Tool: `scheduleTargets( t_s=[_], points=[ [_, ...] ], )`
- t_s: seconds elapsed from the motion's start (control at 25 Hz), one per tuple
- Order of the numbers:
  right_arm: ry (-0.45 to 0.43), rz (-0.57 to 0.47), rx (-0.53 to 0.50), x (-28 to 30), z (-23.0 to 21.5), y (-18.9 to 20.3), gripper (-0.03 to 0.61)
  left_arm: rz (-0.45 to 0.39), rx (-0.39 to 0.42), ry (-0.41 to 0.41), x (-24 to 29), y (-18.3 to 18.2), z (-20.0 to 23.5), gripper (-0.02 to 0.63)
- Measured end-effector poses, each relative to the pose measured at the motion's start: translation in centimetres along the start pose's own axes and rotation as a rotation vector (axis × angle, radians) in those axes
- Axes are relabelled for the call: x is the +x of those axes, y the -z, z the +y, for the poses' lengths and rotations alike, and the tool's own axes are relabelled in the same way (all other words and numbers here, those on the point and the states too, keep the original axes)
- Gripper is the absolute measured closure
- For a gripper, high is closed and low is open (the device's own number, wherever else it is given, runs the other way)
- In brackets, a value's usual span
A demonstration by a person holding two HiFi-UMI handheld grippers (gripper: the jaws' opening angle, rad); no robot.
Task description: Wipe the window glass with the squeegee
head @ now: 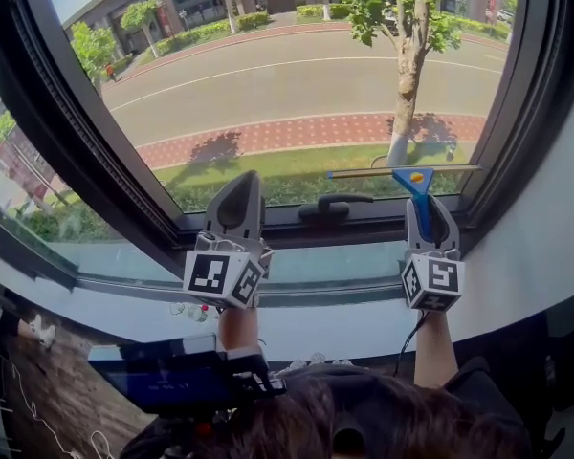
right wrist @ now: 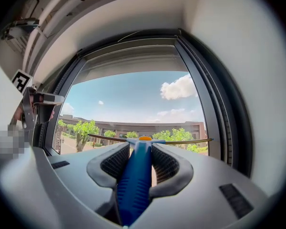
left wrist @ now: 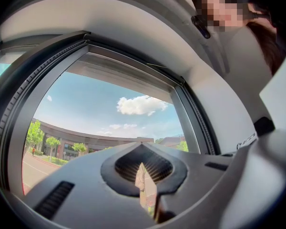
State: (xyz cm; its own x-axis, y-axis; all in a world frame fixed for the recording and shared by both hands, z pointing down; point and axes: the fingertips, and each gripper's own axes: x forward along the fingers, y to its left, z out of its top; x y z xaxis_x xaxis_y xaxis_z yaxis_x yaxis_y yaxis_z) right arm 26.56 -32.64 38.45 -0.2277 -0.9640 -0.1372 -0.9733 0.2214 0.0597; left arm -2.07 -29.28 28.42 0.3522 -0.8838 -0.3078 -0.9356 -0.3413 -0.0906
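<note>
Head view, right gripper (head: pixel 422 207) raised to window glass (head: pixel 297 75), clamping squeegee (head: pixel 403 171), left gripper (head: pixel 237 185) raised alongside, jaws together.

No readable text, brand or number anywhere. Marker cubes (head: pixel 223 277) on the left gripper (head: pixel 239 182) and right gripper (head: pixel 424 204) carry only black-and-white square codes, no letters. Small dark print (left wrist: pixel 246 138) on the white wall right of the window frame (left wrist: pixel 193 116): illegible.
</note>
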Motion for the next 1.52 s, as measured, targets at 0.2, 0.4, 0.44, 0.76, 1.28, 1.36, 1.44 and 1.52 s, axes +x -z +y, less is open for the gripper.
scheduleTargets(
  t_s=[0.2,0.4,0.44,0.76,1.28,1.36,1.44,1.52],
  points=[
    [0.021,-0.012,0.032,-0.1,0.9,-2.5,0.436,0.009,0.014,-0.022,-0.7,0.7,0.8,0.612],
    [0.007,-0.070,0.084,-0.2,3.5,-6.1,0.436,0.005,0.001,-0.036,-1.6,0.7,3.4,0.612],
    [0.006,-0.080,0.082,-0.6,3.9,-6.8,0.436,0.009,-0.003,-0.034,-2.0,0.9,3.6,0.612],
    [0.024,-0.121,0.053,-0.5,7.3,-10.7,0.436,0.017,0.001,-0.002,-3.2,1.2,6.0,0.612],
    [0.068,-0.237,-0.023,0.9,11.5,-18.0,0.436,-0.001,0.001,0.056,-4.5,0.1,9.9,0.612],
    [0.063,-0.256,-0.026,1.1,12.6,-19.4,0.436,0.001,0.000,0.061,-4.7,0.0,10.3,0.612],
    [0.064,-0.272,-0.038,1.4,13.4,-20.7,0.436,0.002,-0.003,0.070,-4.7,-0.1,10.6,0.612],
    [0.075,-0.288,-0.059,1.7,13.8,-22.2,0.436,0.001,-0.006,0.081,-4.7,-0.1,10.8,0.612]
  ],
)
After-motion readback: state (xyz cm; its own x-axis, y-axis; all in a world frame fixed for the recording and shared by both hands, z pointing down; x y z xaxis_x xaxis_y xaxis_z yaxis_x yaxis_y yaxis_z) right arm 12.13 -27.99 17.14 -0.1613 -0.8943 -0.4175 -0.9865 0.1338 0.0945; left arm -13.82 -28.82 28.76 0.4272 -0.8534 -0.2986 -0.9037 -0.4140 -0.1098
